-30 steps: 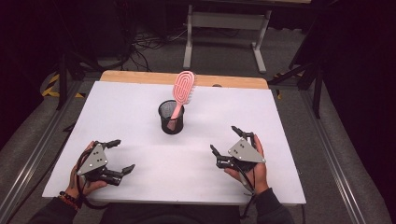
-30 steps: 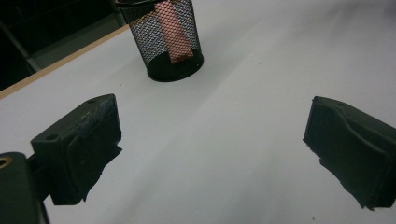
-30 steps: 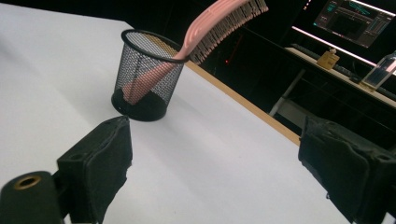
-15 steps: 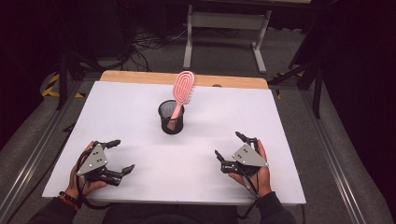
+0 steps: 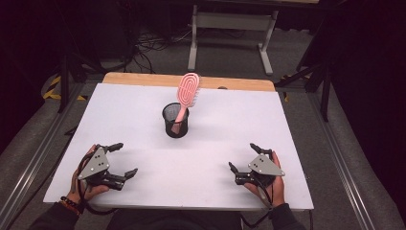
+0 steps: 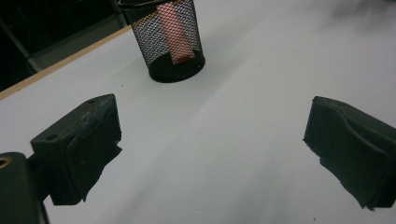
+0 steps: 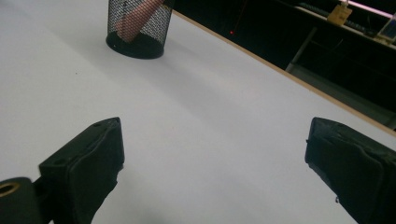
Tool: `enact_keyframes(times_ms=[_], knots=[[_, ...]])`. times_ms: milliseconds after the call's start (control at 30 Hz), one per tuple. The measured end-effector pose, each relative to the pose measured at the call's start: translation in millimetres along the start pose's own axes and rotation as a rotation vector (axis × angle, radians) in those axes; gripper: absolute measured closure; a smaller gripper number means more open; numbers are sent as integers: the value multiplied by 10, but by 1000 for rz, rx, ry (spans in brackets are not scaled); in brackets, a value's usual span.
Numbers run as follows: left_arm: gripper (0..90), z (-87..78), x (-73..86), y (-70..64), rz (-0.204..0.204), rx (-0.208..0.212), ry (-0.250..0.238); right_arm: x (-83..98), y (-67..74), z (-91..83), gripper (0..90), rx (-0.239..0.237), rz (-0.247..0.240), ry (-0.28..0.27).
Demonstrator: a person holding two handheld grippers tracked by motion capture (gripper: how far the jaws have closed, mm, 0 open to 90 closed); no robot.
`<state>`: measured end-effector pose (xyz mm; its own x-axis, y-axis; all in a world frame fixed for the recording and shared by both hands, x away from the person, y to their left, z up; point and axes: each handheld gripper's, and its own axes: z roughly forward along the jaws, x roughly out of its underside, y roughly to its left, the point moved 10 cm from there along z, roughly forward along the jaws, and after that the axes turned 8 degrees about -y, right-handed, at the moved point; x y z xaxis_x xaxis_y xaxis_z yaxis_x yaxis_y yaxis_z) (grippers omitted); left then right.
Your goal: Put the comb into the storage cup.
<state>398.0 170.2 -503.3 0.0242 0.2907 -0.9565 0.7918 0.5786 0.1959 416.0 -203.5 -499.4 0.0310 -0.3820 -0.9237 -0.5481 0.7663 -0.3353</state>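
From above, a pink hairbrush (image 5: 186, 94) is seen standing handle-down in a black mesh cup (image 5: 175, 120) at mid-table — the left gripper (image 5: 117, 160) and right gripper (image 5: 244, 156) lie near the front edge, both spread wide and empty. Along the left gripper's jaws, the cup sits ahead, well apart. Along the right's, likewise — any reach is best aimed at the brush head, the cup steadied.

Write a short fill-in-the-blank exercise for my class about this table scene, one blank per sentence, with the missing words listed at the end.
1. The pink hairbrush stands handle-down in a black mesh ____.
2. The cup sits on a ____ table.
3. The left gripper and the right gripper both have their fingers ____.
4. The colour of the brush is ____.

Missing words: cup; white; open; pink
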Motion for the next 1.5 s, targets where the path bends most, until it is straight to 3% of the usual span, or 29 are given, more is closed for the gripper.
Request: enact_keyframes(times_ms=[133, 167, 467, 1100, 1500], knots=[[47, -11, -3, 13, -4, -2, -1, 62, -34, -38, 49, 15, 5, 15], [46, -12, -9, 15, -7, -1, -4, 76, -45, -56, 46, 18, 25, 11], [46, -6, -24, -6, -3, -7, -4, 55, -5, -70, 35, 5, 7, -2], [45, -13, -10, -10, -5, 5, -6, -22, -30, -117, 39, 39, 2, -19], [46, -29, -16, 10, -3, -8, -8, -26, -4, -98, 39, 28, -2, -15]])
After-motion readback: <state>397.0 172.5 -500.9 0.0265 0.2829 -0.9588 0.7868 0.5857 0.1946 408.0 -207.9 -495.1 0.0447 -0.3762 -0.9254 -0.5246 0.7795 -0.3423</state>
